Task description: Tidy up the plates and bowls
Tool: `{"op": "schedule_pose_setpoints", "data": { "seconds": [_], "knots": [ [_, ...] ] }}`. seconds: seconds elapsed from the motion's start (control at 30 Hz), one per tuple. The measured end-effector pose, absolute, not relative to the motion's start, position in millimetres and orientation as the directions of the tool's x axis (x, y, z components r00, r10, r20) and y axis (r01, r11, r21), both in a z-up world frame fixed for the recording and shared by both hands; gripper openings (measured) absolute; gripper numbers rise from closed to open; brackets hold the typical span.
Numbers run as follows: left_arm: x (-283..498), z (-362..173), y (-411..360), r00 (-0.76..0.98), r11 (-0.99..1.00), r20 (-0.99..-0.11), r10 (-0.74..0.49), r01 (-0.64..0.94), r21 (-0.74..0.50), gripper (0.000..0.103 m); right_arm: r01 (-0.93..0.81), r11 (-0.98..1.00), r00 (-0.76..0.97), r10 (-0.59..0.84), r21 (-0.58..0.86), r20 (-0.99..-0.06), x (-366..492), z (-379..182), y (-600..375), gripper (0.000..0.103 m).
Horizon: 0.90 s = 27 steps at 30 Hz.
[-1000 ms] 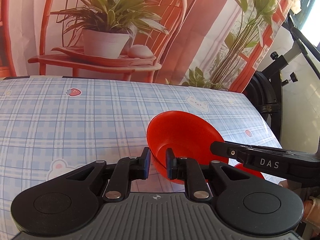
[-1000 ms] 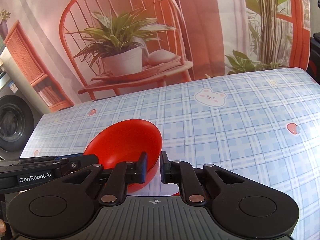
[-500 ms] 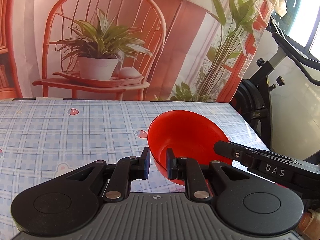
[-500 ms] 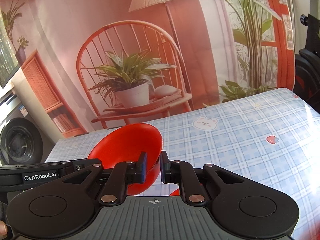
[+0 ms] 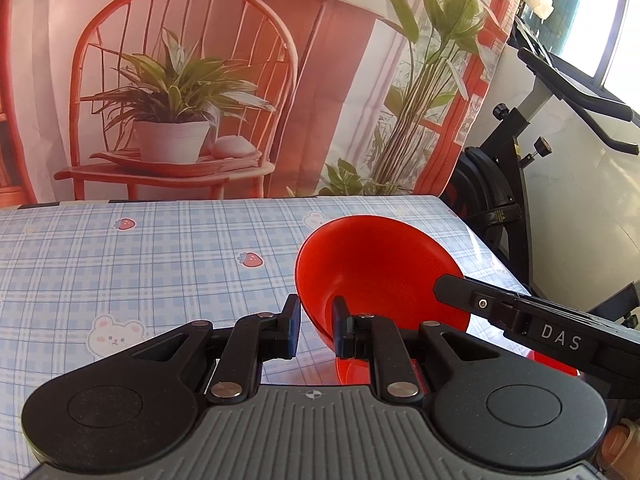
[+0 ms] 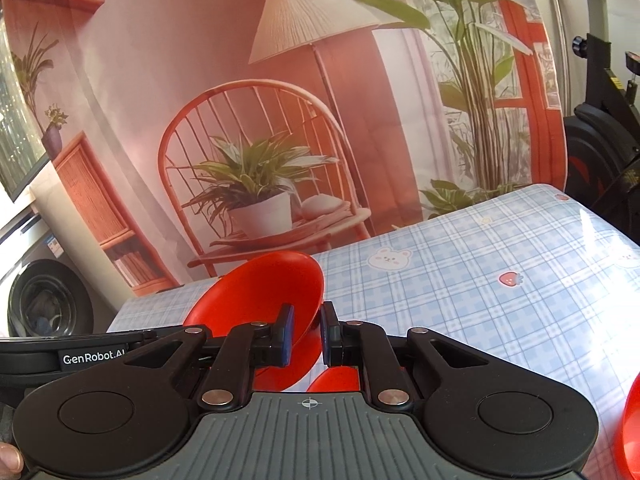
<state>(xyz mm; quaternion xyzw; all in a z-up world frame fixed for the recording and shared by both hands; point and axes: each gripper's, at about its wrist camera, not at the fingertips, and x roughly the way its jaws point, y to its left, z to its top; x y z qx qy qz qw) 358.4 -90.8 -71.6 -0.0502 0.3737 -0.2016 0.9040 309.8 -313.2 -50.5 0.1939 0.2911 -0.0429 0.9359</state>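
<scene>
A red bowl (image 5: 380, 272) hangs tilted above the blue checked tablecloth (image 5: 140, 264), held from both sides. My left gripper (image 5: 316, 328) is shut on its left rim. The right gripper's black finger (image 5: 520, 316) reaches the bowl's opposite rim. In the right wrist view the same red bowl (image 6: 256, 292) has its right rim pinched by my right gripper (image 6: 307, 334), which is shut on it, and the left gripper's body (image 6: 80, 356) comes in from the left. More red dishware (image 5: 352, 372) lies on the table under the bowl, mostly hidden; another red piece (image 6: 630, 432) shows at the right edge.
A printed backdrop (image 5: 180, 80) with a chair and a plant hangs behind the table's far edge. An exercise bike (image 5: 520, 184) stands off the table's right side. A washing machine (image 6: 44, 304) stands off the left side. Bare tablecloth (image 6: 500, 320) stretches to the right.
Both grippers have risen with the red bowl between them, and the bowl now hangs higher over the table. More of the backdrop shows in both views.
</scene>
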Motion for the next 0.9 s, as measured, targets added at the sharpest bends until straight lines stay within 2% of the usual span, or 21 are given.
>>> {"op": "schedule_pose_setpoints", "data": {
  "seconds": [0.53, 0.9],
  "knots": [
    [358.1, -93.4, -130.1, 0.552, 0.878, -0.700, -0.453, 0.415, -0.240, 0.018, 0.284, 0.895, 0.815, -0.035, 0.345, -0.579, 271.2, -66.3, -348.1, 0.013],
    [364.5, -115.5, -148.1, 0.520, 0.881, -0.746, -0.417, 0.434, -0.190, 0.018, 0.327, 0.873, 0.776, -0.029, 0.362, -0.630, 263.0, -98.3, -359.7, 0.013]
  ]
}}
